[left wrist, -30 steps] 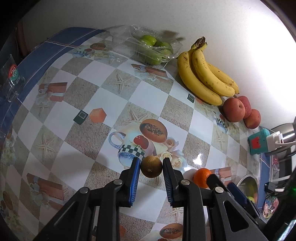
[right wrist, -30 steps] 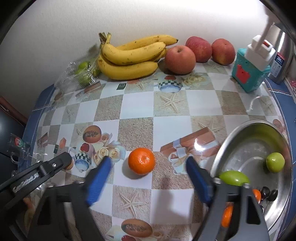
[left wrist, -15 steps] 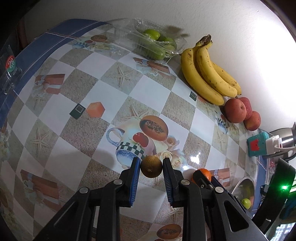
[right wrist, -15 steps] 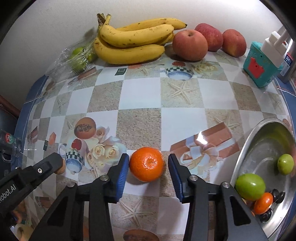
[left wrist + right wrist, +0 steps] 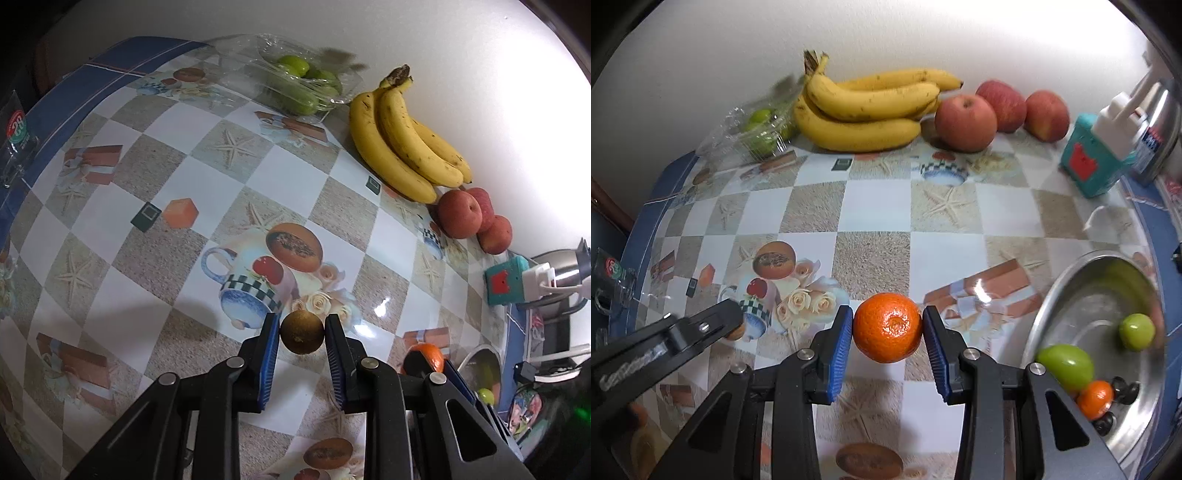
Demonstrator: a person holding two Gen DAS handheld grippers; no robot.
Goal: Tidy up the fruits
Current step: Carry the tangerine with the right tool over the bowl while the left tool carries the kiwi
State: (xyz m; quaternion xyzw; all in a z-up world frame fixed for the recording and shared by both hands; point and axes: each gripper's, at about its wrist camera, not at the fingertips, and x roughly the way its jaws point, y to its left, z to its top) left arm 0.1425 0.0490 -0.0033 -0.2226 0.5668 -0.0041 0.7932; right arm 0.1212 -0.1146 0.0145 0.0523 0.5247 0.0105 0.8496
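My left gripper (image 5: 301,322) is shut on a small brown round fruit (image 5: 302,334) and holds it just above the patterned tablecloth (image 5: 236,184). My right gripper (image 5: 888,320) is shut on an orange (image 5: 888,328), with both blue pads pressed on its sides. In the left wrist view that orange (image 5: 428,356) shows to the right, behind my left gripper's right finger. A finger of the left gripper (image 5: 701,326) enters the right wrist view from the left.
Against the back wall lie bananas (image 5: 864,110), three red apples (image 5: 964,122) and a clear plastic box of green fruits (image 5: 299,85). A metal bowl (image 5: 1071,288) at the right holds green fruits and a small orange. A teal box (image 5: 1089,162) stands behind it. A glass (image 5: 14,136) sits at the far left.
My right gripper's jaws closed from wide open onto the orange and now grip it. The left gripper kept still with the brown fruit.
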